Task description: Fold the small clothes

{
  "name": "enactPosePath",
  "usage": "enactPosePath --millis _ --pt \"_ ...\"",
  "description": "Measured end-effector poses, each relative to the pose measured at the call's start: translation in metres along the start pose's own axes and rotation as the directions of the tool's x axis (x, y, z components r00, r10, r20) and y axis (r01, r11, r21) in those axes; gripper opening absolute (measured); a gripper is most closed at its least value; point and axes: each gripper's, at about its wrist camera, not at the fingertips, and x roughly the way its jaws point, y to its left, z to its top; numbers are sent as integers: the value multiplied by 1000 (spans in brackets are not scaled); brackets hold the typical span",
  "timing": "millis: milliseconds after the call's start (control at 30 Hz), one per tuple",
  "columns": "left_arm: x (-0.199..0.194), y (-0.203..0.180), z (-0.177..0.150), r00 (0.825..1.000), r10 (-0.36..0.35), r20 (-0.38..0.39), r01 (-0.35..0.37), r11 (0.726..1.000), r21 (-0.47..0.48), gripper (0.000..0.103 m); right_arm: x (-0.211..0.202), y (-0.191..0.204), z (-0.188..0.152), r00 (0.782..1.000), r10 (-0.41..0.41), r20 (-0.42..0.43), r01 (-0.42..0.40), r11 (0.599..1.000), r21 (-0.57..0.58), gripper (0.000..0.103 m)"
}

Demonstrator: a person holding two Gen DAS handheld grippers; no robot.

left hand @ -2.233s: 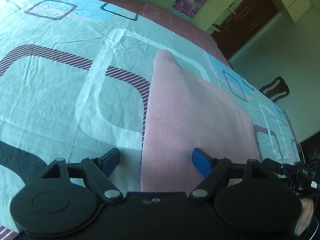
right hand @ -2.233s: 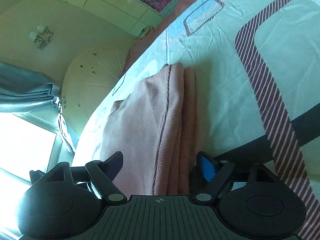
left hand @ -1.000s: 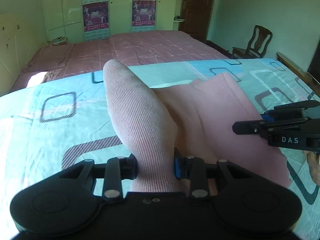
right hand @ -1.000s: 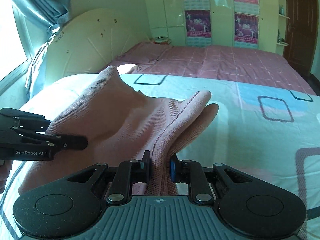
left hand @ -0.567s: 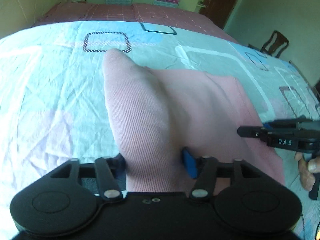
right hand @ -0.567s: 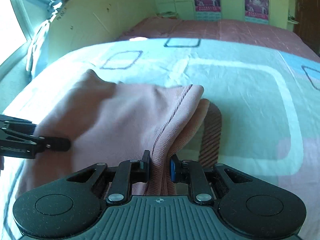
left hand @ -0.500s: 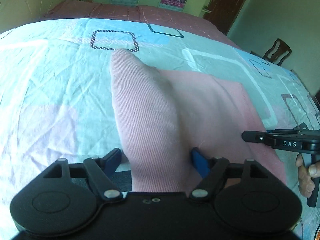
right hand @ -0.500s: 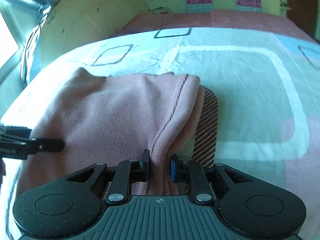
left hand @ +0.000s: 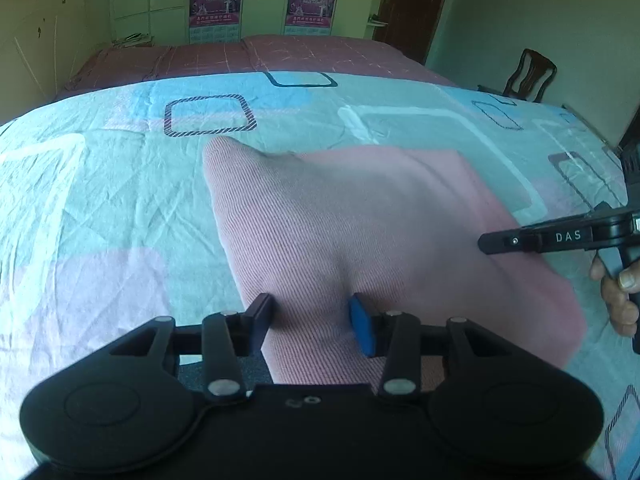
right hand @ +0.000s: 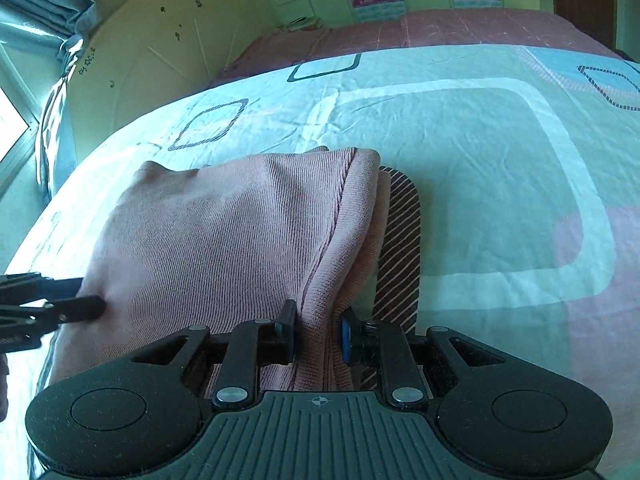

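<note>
Fingers of the left gripper (left hand: 312, 320) are closing on a raised fold of the pink garment (left hand: 360, 232), which fills the gap between them. Those of the right gripper (right hand: 318, 330) are opening around its bunched hem. Its rest lies on the bedsheet (left hand: 100, 208), well inside the edges.

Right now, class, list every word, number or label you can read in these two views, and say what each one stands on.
"DAS": white letters on the side of the right gripper, seen in the left wrist view.
"2010": perhaps, on the wall posters; their remaining print is too small and blurred to read.
Scribbled marks on the cream headboard: not legible.
Nothing else carries readable text.
</note>
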Motion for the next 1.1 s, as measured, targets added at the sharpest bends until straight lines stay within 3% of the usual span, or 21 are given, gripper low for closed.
enactPosePath --millis 67,133,267,367,500,633,667,700,800,900,1033,1100 --pt "-1 -1 -3 1000 2 3 -2 1000 -6 43 -6 -3 2 1000 -17 8 17 1000 11 37" --pt "-8 2 -8 1000 -2 10 2 1000 -8 43 -21 -3 4 998 -49 49 48 999 5 37" --pt "-39 12 -18 997 -39 62 44 997 -71 40 -54 -3 3 998 8 57 -8 1000 3 37" --pt "-56 9 -36 995 -61 73 68 993 -94 40 -67 7 -11 1000 21 8 -21 999 -43 37" --pt "-50 3 -57 999 -31 39 35 994 -107 42 -63 14 -31 998 26 -58 -29 998 -49 37" --pt "-42 -2 -54 999 -6 35 10 995 -100 43 -46 15 -42 996 15 -88 -19 999 -43 37" --pt "-40 -4 -52 1000 0 28 3 996 -90 44 -45 14 -42 996 26 -80 -29 999 -37 16" --pt "-41 -6 -50 1000 5 22 -3 996 -85 44 -46 15 -42 997 23 -71 -26 999 -46 13" --pt "-45 -15 -48 1000 24 10 -24 999 -29 43 -58 31 -42 998 -43 -37 37 987 -158 12" --pt "-38 -23 -52 999 47 -14 -47 999 -8 45 -49 35 -50 989 -137 -62 119 966 -230 12" --pt "-41 -33 -52 996 86 -19 -85 995 48 46 -46 36 -50 987 -154 -43 142 969 -204 12" --pt "-58 -36 -54 996 87 16 -87 994 58 45 -60 36 -48 990 -142 0 139 974 -181 12"
